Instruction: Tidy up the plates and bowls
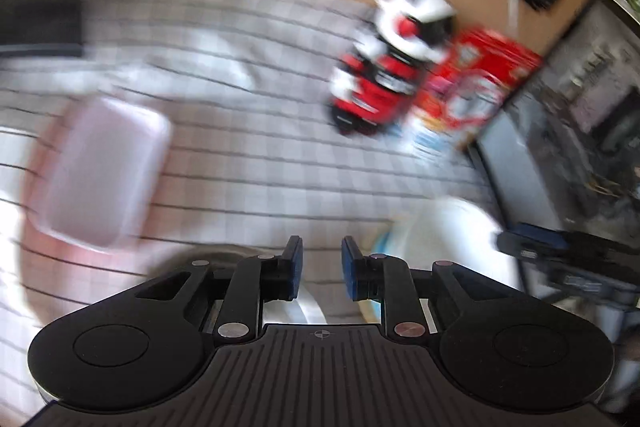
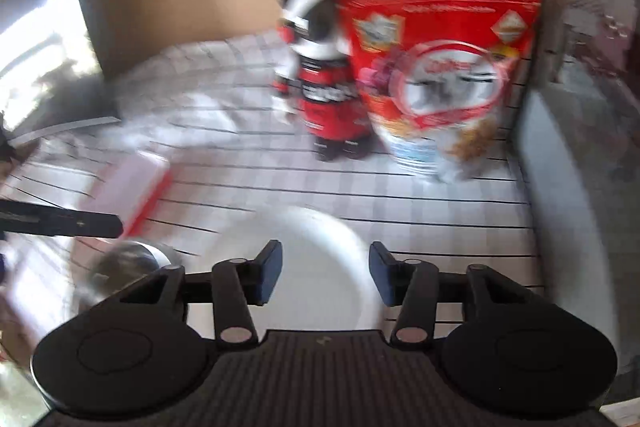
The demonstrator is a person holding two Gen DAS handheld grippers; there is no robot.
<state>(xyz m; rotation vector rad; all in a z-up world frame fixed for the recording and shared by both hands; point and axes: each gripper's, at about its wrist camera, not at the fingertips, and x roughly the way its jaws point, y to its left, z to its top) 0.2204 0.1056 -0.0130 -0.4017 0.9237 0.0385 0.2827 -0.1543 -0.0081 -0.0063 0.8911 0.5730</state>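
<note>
Both views are motion-blurred. In the left wrist view my left gripper [image 1: 321, 269] is open and empty above the checked tablecloth [image 1: 248, 163]. A white plate [image 1: 452, 239] lies to its lower right, with my right gripper's dark body at its right edge. A steel bowl [image 1: 224, 253] shows just below the left finger. In the right wrist view my right gripper [image 2: 326, 273] is open and empty over the white plate [image 2: 316, 267]. The steel bowl [image 2: 128, 265] sits left of it.
A pink lidded box [image 1: 100, 171] lies at the left; it also shows in the right wrist view [image 2: 132, 187]. A red-and-white toy figure [image 2: 324, 95] and a red food bag [image 2: 444, 75] stand at the back. A dark appliance [image 1: 560, 115] stands at the right.
</note>
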